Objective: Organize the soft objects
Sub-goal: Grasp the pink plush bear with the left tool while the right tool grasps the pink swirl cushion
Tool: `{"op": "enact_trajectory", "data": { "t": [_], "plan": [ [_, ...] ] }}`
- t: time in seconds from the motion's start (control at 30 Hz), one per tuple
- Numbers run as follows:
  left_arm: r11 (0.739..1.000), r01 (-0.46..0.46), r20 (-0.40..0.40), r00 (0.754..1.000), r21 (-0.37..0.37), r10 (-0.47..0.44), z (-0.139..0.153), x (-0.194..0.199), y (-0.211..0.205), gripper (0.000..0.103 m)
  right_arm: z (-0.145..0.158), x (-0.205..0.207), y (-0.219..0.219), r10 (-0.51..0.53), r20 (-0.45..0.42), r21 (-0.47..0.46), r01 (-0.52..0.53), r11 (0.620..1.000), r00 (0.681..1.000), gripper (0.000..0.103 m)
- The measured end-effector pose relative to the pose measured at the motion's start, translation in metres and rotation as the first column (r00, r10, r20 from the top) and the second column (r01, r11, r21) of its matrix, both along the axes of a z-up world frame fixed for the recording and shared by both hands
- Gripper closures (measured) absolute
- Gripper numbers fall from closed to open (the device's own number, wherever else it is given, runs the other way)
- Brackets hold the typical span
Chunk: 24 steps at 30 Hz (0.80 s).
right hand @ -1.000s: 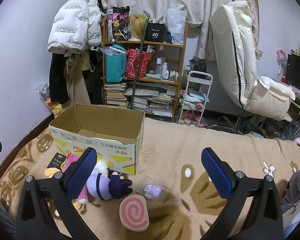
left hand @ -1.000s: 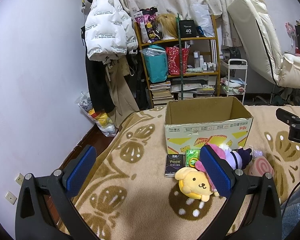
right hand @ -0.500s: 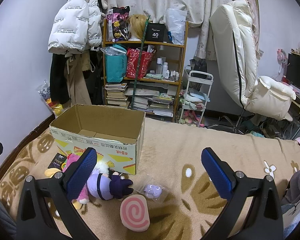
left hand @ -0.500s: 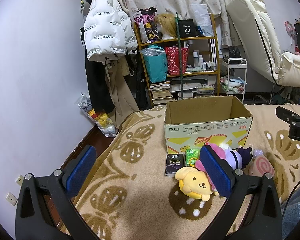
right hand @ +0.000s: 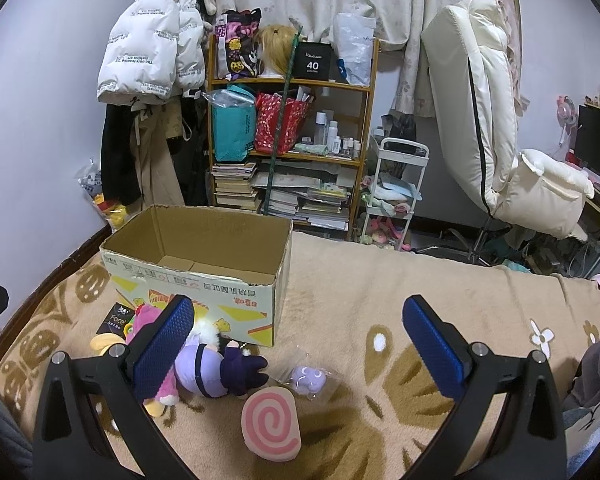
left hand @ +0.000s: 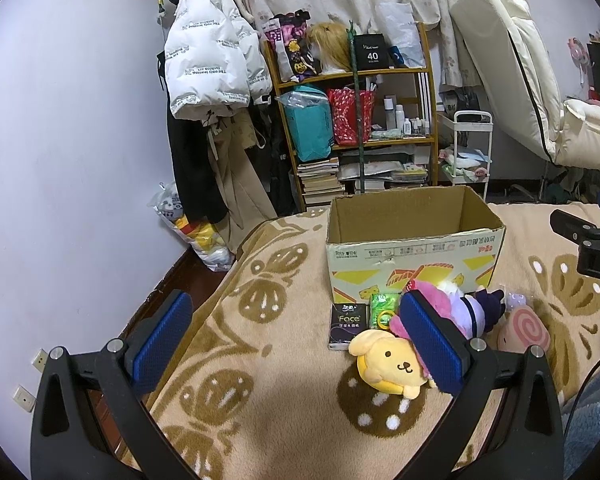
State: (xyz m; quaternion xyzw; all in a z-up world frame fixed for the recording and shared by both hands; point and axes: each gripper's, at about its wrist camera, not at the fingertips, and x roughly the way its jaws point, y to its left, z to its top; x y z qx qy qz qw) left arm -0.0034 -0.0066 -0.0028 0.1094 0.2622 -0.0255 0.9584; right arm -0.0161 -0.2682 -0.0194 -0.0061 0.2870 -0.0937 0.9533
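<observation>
An open, empty cardboard box (left hand: 414, 248) (right hand: 196, 264) stands on the patterned blanket. In front of it lie a yellow dog plush (left hand: 388, 364), a pink plush (left hand: 436, 304) (right hand: 150, 316), a purple doll plush (right hand: 216, 372) (left hand: 476, 312), a pink swirl cushion (right hand: 271, 424) (left hand: 524, 330) and a small purple toy in a clear bag (right hand: 310, 378). My left gripper (left hand: 296, 344) is open and empty, above the blanket left of the plush pile. My right gripper (right hand: 298, 348) is open and empty, above the toys right of the box.
A black "Face" tissue pack (left hand: 348, 324) and a green packet (left hand: 384, 312) lie by the box. A cluttered wooden shelf (right hand: 288, 148), hanging coats (left hand: 212, 76), a white cart (right hand: 396, 192) and a cream recliner chair (right hand: 496, 128) stand behind the bed.
</observation>
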Motion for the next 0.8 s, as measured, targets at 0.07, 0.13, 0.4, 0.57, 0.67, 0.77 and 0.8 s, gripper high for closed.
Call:
{"op": "enact_trajectory", "data": {
  "t": [0.07, 0.13, 0.4, 0.57, 0.67, 0.77, 0.8],
  "plan": [
    [1.0, -0.001, -0.006, 1.0, 0.005, 0.001, -0.002, 0.003, -0.001, 0.001, -0.001, 0.003, -0.002, 0.001, -0.011, 0.007, -0.001, 1.0, 1.0, 0.0],
    [1.0, -0.009, -0.016, 1.0, -0.001, 0.009, -0.003, 0.007, -0.001, 0.001, -0.003, 0.006, -0.004, -0.007, -0.023, 0.008, 0.007, 1.0, 1.0, 0.0],
    [1.0, 0.0, -0.063, 0.998, 0.012, 0.001, -0.017, 0.021, -0.016, 0.001, -0.011, 0.022, -0.015, -0.024, -0.095, 0.045, 0.028, 0.999, 0.995, 0.0],
    [0.999, 0.03, -0.099, 0.995, 0.028, -0.027, -0.032, 0.03, -0.038, 0.001, -0.021, 0.034, -0.02, -0.023, -0.151, 0.064, 0.033, 0.997, 0.988, 0.0],
    [0.998, 0.048, -0.119, 0.992, 0.038, -0.043, -0.04, 0.037, -0.051, 0.001, -0.03, 0.043, -0.022, -0.026, -0.194, 0.072, 0.041, 0.997, 0.981, 0.0],
    [0.997, 0.064, -0.14, 0.988, 0.038, -0.058, -0.046, 0.043, -0.063, 0.001, -0.038, 0.051, -0.025, -0.033, -0.237, 0.079, 0.053, 0.995, 0.971, 0.0],
    [0.997, 0.069, -0.148, 0.987, 0.038, -0.063, -0.049, 0.045, -0.066, 0.001, -0.04, 0.053, -0.026, -0.033, -0.254, 0.084, 0.056, 0.995, 0.967, 0.0]
  ]
}}
